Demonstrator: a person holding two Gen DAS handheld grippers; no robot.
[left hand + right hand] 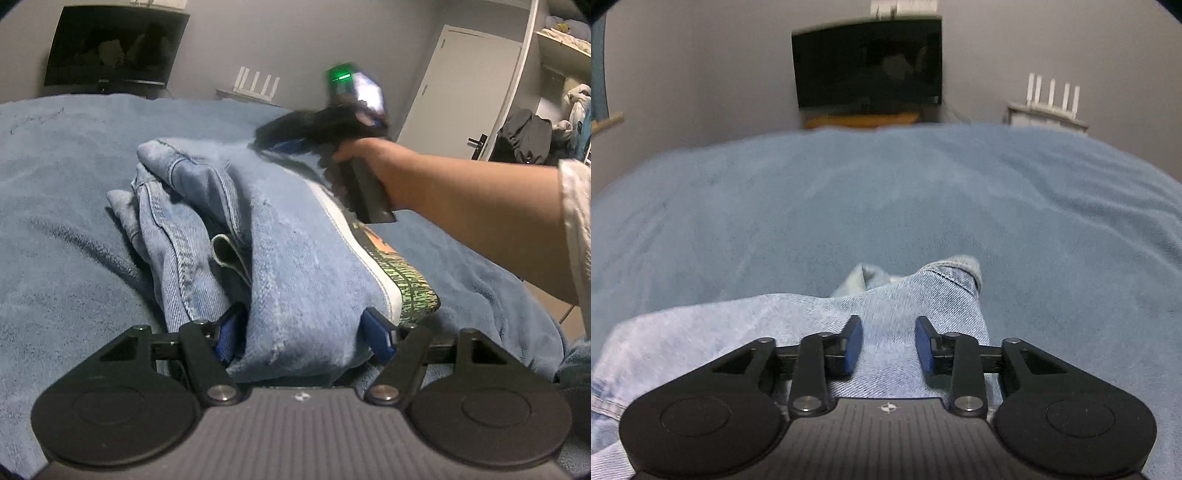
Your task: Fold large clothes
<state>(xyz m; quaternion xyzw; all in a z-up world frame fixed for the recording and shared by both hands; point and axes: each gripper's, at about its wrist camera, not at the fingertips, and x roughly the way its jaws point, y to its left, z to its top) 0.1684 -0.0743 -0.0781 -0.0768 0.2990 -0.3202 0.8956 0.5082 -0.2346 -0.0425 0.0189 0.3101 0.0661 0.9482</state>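
Left wrist, jeans (pixel 295 258) between gripper (pixel 303 332) fingers

My gripper (pixel 888 345) sits low in the middle, its blue pads (pixel 854 343) apart over the jeans (pixel 798 321). The blue blanket (pixel 849 206) fills the middle. A dark screen (pixel 868 62) is up top.

light: dim, even, indoor | shadows: soft under the folded jeans (pixel 258 236) | blur: right gripper (pixel 295 136) above the jeans smeared; TV (pixel 868 62) soft-edged | glare: green lamp on it | distortion: fisheye, dark corners
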